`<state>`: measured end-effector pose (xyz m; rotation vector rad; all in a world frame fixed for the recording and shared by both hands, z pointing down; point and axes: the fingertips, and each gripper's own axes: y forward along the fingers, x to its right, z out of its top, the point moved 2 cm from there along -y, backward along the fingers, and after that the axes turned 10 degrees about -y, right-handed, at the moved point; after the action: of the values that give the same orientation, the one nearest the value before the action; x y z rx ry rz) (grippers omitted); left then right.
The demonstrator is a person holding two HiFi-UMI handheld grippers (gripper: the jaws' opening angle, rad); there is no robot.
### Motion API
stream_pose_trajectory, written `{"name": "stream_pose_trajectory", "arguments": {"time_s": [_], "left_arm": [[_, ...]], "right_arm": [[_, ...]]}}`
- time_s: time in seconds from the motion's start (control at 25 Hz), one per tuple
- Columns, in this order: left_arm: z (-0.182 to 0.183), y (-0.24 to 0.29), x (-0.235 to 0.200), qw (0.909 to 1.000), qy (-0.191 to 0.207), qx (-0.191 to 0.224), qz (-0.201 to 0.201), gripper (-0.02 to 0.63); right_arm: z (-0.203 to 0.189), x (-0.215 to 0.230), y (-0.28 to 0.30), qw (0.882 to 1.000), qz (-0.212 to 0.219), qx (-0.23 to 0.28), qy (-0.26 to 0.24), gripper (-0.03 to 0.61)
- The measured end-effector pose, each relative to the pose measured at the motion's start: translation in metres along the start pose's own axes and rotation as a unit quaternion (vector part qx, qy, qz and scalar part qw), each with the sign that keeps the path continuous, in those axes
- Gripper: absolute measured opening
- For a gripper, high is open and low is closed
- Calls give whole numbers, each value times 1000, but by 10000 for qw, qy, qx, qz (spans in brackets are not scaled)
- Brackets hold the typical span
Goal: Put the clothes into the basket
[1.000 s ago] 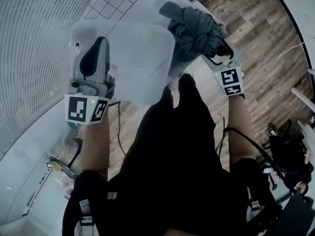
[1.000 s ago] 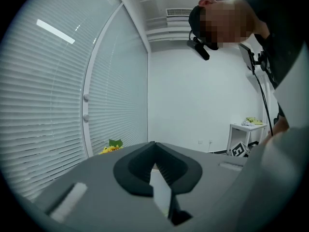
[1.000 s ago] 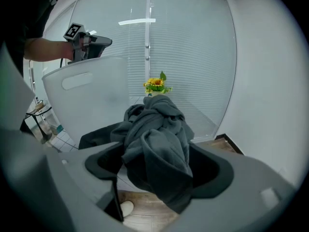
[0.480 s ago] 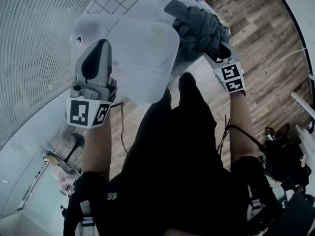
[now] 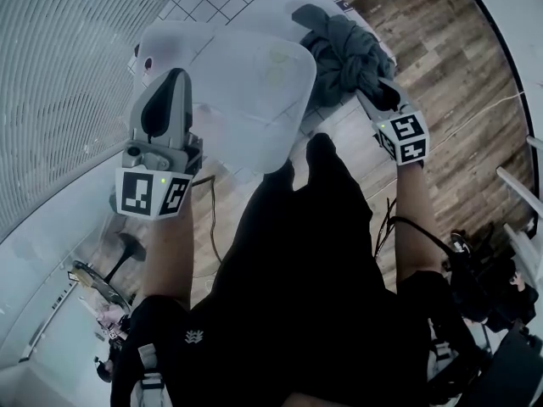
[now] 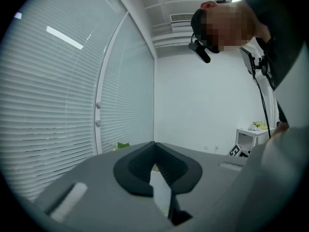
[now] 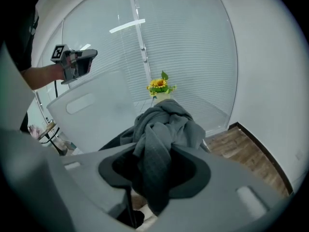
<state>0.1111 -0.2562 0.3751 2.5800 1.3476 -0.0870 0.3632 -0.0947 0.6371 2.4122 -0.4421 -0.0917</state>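
**Head view:** The left gripper (image 5: pixel 174 79) is holding a white basket (image 5: pixel 254 83) by its near wall and is keeping it raised in front of the person. The right gripper (image 5: pixel 379 91) is gripping a bundle of grey clothes (image 5: pixel 344 49). The clothes are bunching up just beside the basket's right edge, outside it. Blinds (image 5: pixel 59 75) are running down the left side. A wooden floor (image 5: pixel 458 75) is showing on the right.

**Left gripper view:** The fingers (image 6: pixel 135 170) are pressing almost together on a thin white edge of the basket, and only a sliver of it is showing between them. The blinds are filling the left, with a white wall ahead.

**Right gripper view:** Here the fingers (image 7: pixel 190 170) have just been closing, and they are now pinching the clothes. The cloth is filling the gap between them, heaping up above and hanging down below. Behind the clothes, the basket is turning a wall with a handle slot toward the camera. The left gripper is clamping its upper left rim. Yellow flowers (image 7: pixel 159 86) are peeking over the clothes in front of the blinds, and the floor is showing at lower right.
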Motion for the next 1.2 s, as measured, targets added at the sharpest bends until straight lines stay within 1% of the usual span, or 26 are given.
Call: {"name": "stream_pose_trajectory", "arguments": {"time_s": [0.2,0.68,0.96,1.2], "left_arm": [[9,-8,-1,9999,-11,122,-22,6],[25,-27,-7,9993,-86,350,-35,6],[39,-40,-13,9984,-86,551,-64,6],[48,-50,-18,9978,-108,648,-44,6]], "right_arm": [[15,-1,-11,9992,-69,309,232,159],[54,-2,-38,9951,-320,815,469,146],[81,-2,-59,9917,-543,1084,435,143],[104,-1,-76,9895,-722,1202,352,143]]}}
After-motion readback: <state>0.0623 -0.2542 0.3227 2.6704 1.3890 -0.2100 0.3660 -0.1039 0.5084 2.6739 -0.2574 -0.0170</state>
